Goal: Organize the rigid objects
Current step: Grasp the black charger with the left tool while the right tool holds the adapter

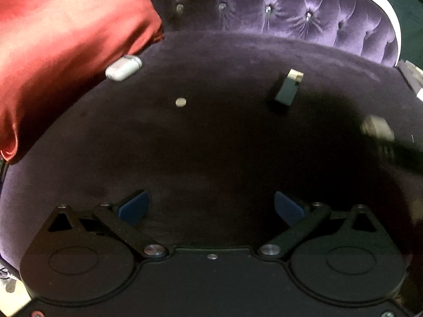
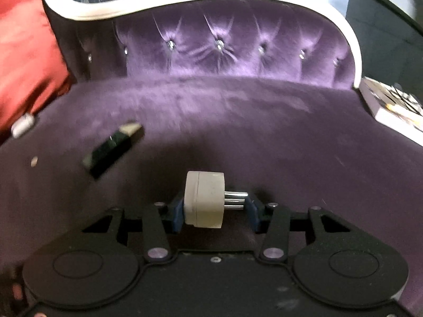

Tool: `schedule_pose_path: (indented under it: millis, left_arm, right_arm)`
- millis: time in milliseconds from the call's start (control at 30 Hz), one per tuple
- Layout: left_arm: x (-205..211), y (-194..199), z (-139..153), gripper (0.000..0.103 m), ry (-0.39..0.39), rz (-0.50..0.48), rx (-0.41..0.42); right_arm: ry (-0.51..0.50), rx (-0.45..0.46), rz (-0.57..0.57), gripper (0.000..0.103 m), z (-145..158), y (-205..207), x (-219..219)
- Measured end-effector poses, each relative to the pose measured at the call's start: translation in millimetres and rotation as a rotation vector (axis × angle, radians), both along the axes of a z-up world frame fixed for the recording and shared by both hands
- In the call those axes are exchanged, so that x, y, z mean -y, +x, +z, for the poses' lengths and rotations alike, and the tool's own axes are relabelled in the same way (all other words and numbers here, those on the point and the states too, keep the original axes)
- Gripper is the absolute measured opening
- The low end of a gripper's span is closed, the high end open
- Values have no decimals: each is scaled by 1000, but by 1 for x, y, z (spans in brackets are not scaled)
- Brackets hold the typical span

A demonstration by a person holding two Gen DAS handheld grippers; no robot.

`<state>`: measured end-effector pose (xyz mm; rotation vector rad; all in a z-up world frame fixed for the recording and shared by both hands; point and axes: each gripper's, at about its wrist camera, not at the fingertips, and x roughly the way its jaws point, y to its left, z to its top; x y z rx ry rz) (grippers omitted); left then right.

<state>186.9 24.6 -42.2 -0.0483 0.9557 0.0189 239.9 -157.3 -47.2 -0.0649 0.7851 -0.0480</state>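
The right gripper is clenched on a white plug adapter: one blue finger pad presses the flat end of its body, and the other finger meets the tips of its three metal pins, which point sideways. The adapter hangs just above the front part of the purple velvet seat, casting a dark shadow on the fabric below.

The left gripper is released, its blue fingers spread wide with nothing between them, over the front part of the same seat.

Farther in, toward the middle of the seat, a small round coin-like disc lies flat. Well apart from it, toward the right side of the seat, lies a black rectangular block with a pale cap, its capped end turned toward the backrest. In the left wrist view the right gripper shows only as a blurred shape at the right edge.

Farther back on the left, a white earbud case rests against the lower edge of a red satin cushion, which leans in the seat's back left corner.

Behind everything rises the tufted purple backrest with shiny buttons, framed by a white curved rim. Beyond the seat's right edge a white box with dark printing sits beside the chair.
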Motion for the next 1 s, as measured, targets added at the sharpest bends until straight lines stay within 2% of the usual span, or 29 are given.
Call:
schedule_pose_path:
  millis: [100, 267, 433, 567, 733, 800, 867, 933, 1000]
  left_arm:
    - [10, 7, 16, 98, 27, -8, 44]
    - [35, 39, 33, 98, 20, -26, 90]
    - [51, 81, 18, 97, 35, -16, 36]
    - [46, 101, -1, 91, 79, 25, -29]
    - [6, 117, -10, 90, -2, 184, -84]
    - [-1, 119, -8, 88, -10, 217, -83]
    - [1, 116, -4, 88, -6, 172, -64]
    - [12, 105, 2, 89, -2, 82, -17]
    - [25, 94, 6, 91, 1, -16, 26]
  right_arm:
    - [-3, -30, -25, 46, 2, -20, 8]
    - [12, -48, -61, 46, 1, -30, 13]
    - [-46, -15, -31, 46, -2, -31, 5]
    - [-12, -24, -34, 46, -1, -29, 12]
    - [1, -32, -40, 46, 0, -27, 13]
    - [-1, -32, -46, 48, -1, -26, 11]
    - [-3, -29, -46, 49, -1, -26, 10]
    - [-5, -26, -53, 52, -2, -26, 10]
    - [-12, -23, -68, 60, -3, -25, 11]
